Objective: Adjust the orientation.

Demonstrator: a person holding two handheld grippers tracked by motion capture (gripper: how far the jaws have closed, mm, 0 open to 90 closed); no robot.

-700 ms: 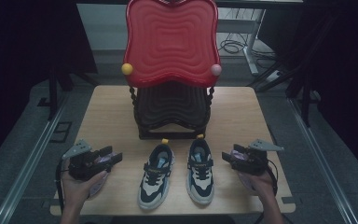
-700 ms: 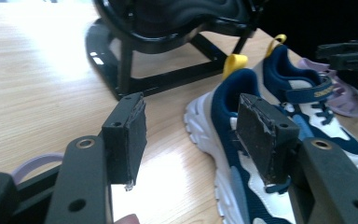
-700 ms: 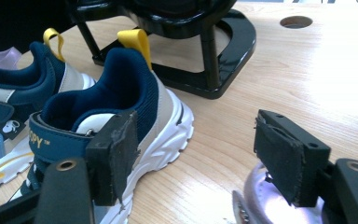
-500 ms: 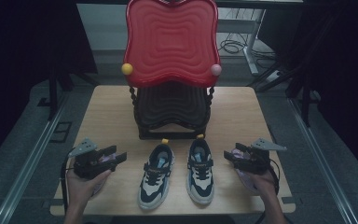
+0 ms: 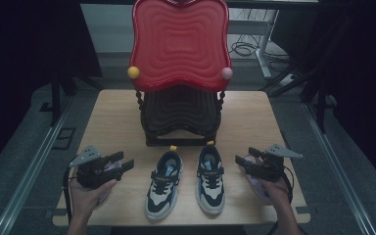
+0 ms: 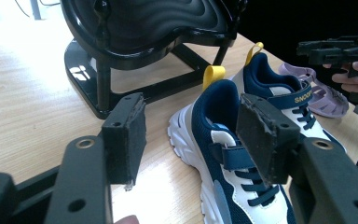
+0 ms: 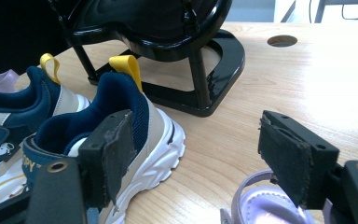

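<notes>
left gripper point(image 5: 124, 162) spread, aiming at left sneaker point(image 5: 163, 182) at 3 o'clock | right gripper point(image 5: 243, 160) spread, facing right sneaker point(image 5: 210, 177) at 9 o'clock, lining up for grabs

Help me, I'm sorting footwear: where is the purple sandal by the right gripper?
In the high view the purple sandal lies near the table's right front edge, under the right gripper, right of the sneakers.

From my left tongs' camera I read gold letters "SNOOP" on the navy strap point(image 6: 299, 95) of the far sneaker point(image 6: 279, 100), cut off at the edge. From my right tongs' camera, the strap lettering is too clipped to read.
</notes>
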